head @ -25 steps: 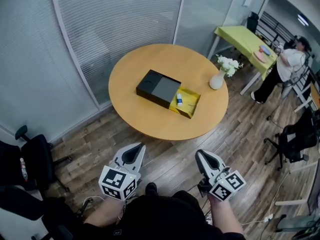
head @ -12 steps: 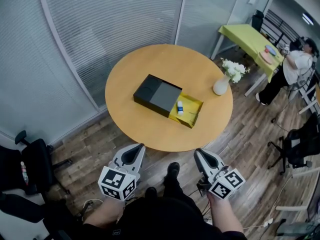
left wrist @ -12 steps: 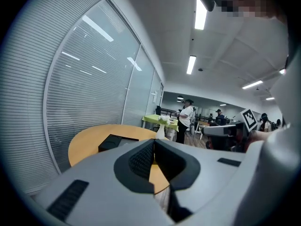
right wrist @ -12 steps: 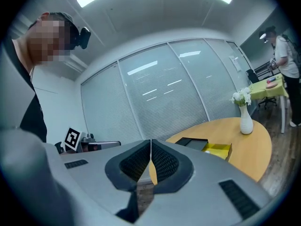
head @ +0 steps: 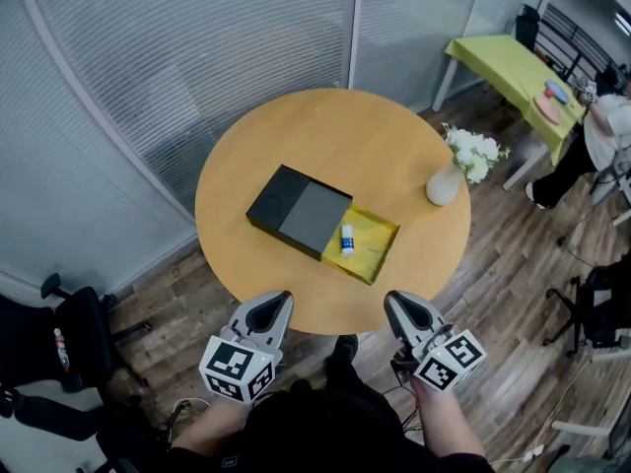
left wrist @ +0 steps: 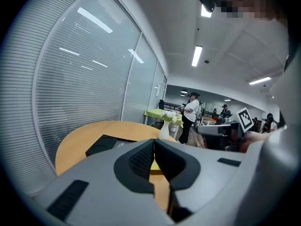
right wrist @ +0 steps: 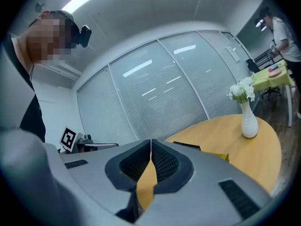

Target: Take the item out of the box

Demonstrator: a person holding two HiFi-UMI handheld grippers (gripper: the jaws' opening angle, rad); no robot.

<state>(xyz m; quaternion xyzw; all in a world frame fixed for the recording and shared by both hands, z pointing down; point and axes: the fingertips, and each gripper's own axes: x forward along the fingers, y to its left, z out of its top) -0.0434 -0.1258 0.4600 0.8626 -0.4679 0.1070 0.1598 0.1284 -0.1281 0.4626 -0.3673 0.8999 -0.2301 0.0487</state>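
Left tongs [head: 276,301] and right tongs [head: 395,302]: both pinched together, nothing held, near table [head: 375,146] edge. Black box [head: 299,211] open; white bottle [head: 347,239] lies in yellow drawer [head: 373,249].

A round wooden table [head: 335,136] bears a box [head: 299,211] and vase [head: 443,186].

The round wooden worktop [head: 335,136] has drawn closer. Its near edge now lies just beyond the tips of the left claw [head: 280,298] and right claw [head: 392,298], where wooden floor [head: 503,274] showed 1 second ago. The black box [head: 296,210] sits lower in the head view.
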